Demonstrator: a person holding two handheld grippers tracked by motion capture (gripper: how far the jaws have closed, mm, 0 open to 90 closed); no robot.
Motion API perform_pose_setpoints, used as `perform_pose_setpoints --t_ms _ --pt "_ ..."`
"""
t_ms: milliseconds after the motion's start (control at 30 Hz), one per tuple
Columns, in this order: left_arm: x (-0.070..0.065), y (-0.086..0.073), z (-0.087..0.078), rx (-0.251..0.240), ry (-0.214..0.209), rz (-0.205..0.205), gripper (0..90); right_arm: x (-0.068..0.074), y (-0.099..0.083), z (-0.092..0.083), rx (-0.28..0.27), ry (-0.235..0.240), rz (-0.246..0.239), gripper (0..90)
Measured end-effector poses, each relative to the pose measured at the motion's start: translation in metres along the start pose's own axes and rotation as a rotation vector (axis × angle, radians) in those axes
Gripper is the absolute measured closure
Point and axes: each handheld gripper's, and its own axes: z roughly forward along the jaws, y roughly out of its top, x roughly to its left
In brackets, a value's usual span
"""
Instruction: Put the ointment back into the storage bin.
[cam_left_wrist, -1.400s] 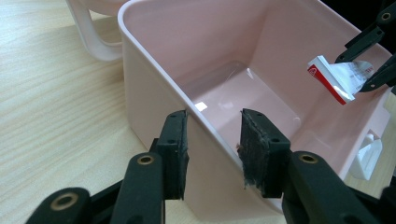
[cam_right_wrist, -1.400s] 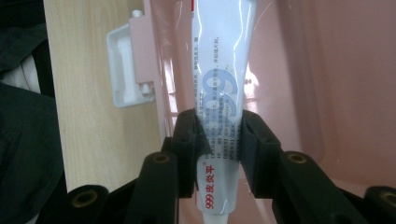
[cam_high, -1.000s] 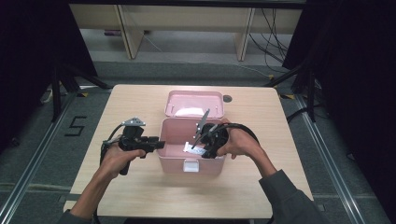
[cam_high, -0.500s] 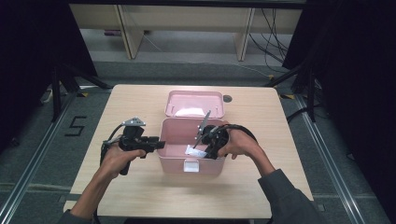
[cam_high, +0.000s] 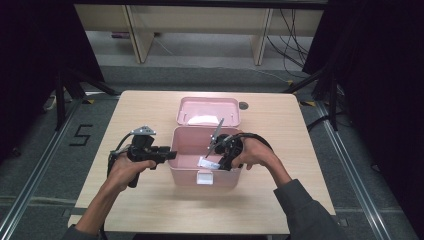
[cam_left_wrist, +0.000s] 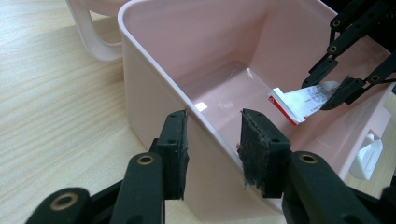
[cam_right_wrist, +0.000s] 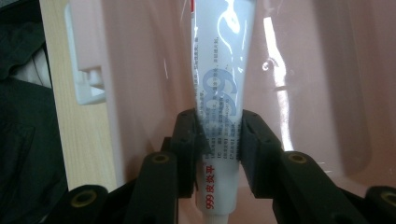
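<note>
Sitting mid-table on the light wooden table (cam_high: 150, 107) is an open pink box (cam_high: 187, 137), its lid (cam_high: 207, 111) thrown back flat on the far side with something white lying in it; a white latch (cam_high: 204, 178) shows on the near front wall.

Left gripper (cam_left_wrist: 212, 149): jaws set apart, straddling the box's left wall, one pad outside and one inside the rim; the outer pad lies against the wall, the inner pad stands off from it; nothing is clamped between them. In the high view the left gripper (cam_high: 170, 155) reaches in level from the left, held in the left hand (cam_high: 131, 167), tips at the box's left edge.

Right gripper (cam_right_wrist: 218, 140): jaws closed firmly on a white tube (cam_right_wrist: 217, 93) with blue print and red characters near its crimped end; the tube passes between the pads and points away from the camera, down into the box interior. In the left gripper view the tube (cam_left_wrist: 299, 100) hangs clear above the glossy box floor, red-edged end toward the box's middle, the right gripper's jaws pinching its far end. In the high view the right gripper (cam_high: 216, 161) is over the box's right half, held in the right hand (cam_high: 255, 152), the tube (cam_high: 207, 163) near the front wall; cannot tell whether it touches the floor.
</note>
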Motion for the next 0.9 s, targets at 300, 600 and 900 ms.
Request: perform_pose_setpoints --t_ms 300,600,900 --pt "-0.0004 0.0000 -0.0001 -0.001 0.001 0.001 61.5 -0.0022 0.0005 0.0019 0.009 0.021 0.001 69.7" --pt "-0.0005 0.0001 -0.0002 0.000 0.002 0.003 61.6 -0.0025 0.0008 0.0021 0.015 0.023 0.026 69.5" --pt "-0.0007 0.0003 -0.0002 0.003 0.001 0.005 61.8 -0.0037 -0.0001 0.0000 -0.011 0.017 0.013 69.6"
